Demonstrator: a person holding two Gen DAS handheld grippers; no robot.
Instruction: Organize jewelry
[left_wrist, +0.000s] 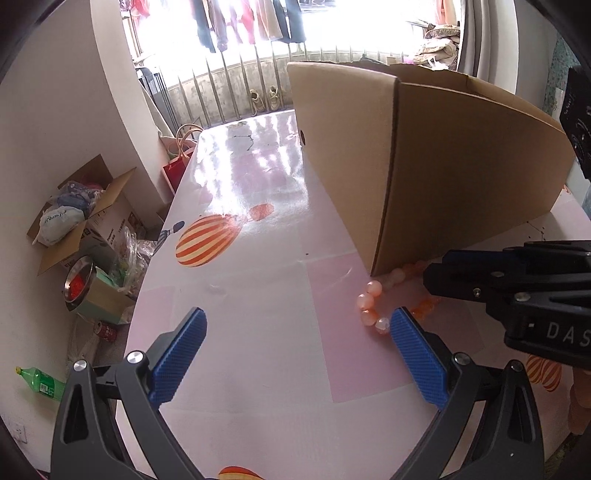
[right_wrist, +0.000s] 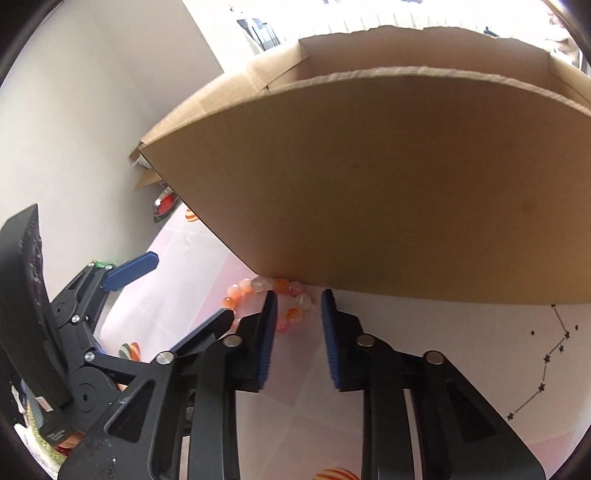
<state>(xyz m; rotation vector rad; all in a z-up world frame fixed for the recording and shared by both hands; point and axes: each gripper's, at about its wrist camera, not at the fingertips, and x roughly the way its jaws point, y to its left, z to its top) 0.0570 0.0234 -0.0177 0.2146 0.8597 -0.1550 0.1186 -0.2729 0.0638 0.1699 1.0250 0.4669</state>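
An orange and pink bead bracelet (left_wrist: 373, 308) lies on the pink table against the near wall of an open cardboard box (left_wrist: 443, 162). My left gripper (left_wrist: 297, 321) is open and empty, its right finger just beside the beads. My right gripper (right_wrist: 297, 299) is open, its fingers straddling part of the bracelet (right_wrist: 291, 314) right at the foot of the box (right_wrist: 388, 192). In the left wrist view the right gripper (left_wrist: 517, 284) comes in from the right over the beads. The left gripper (right_wrist: 125, 273) shows at the left of the right wrist view.
The table (left_wrist: 258, 295) has balloon prints and drops off at its left edge. On the floor at the left are an open carton (left_wrist: 81, 218), a metal bowl (left_wrist: 77, 284), bags and a green bottle (left_wrist: 40, 382). A barred window is behind.
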